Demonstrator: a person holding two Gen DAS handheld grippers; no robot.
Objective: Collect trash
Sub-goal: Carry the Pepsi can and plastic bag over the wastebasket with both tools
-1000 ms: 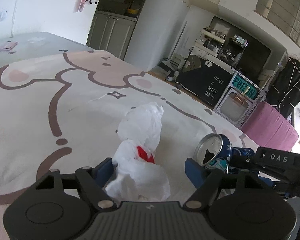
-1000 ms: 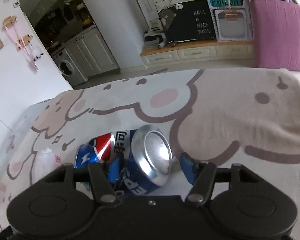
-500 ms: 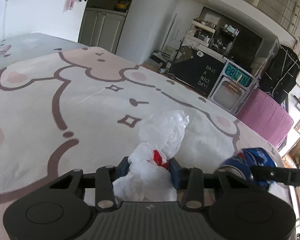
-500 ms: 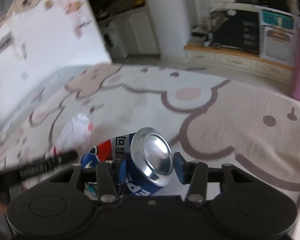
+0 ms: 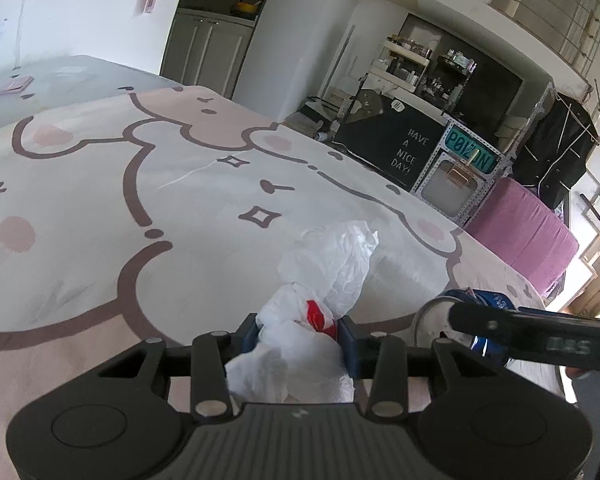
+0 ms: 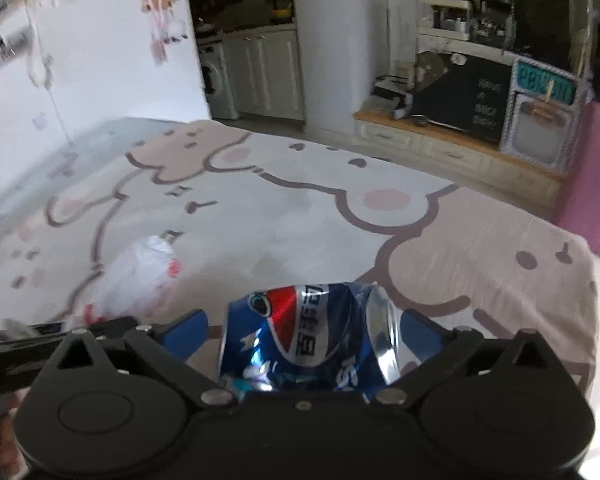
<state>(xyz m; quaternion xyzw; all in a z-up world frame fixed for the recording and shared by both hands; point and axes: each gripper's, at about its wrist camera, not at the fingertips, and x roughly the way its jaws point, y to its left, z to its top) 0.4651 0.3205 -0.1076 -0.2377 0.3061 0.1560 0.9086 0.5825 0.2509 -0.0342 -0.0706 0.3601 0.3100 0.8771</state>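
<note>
Left wrist view: cartoon-print rug filled the floor; left gripper was clamped on a crumpled white plastic bag above it. Right gripper had its fingers spread wide, crushed Pepsi can sideways between them.

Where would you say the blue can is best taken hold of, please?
Across its dented middle, I'd judge. In the right wrist view the can lies sideways between the right gripper fingers, its silver end toward the right finger, so they span its length. Coming from behind with one finger on each crumpled side wall would give flatter contact than the rimmed ends.
</note>
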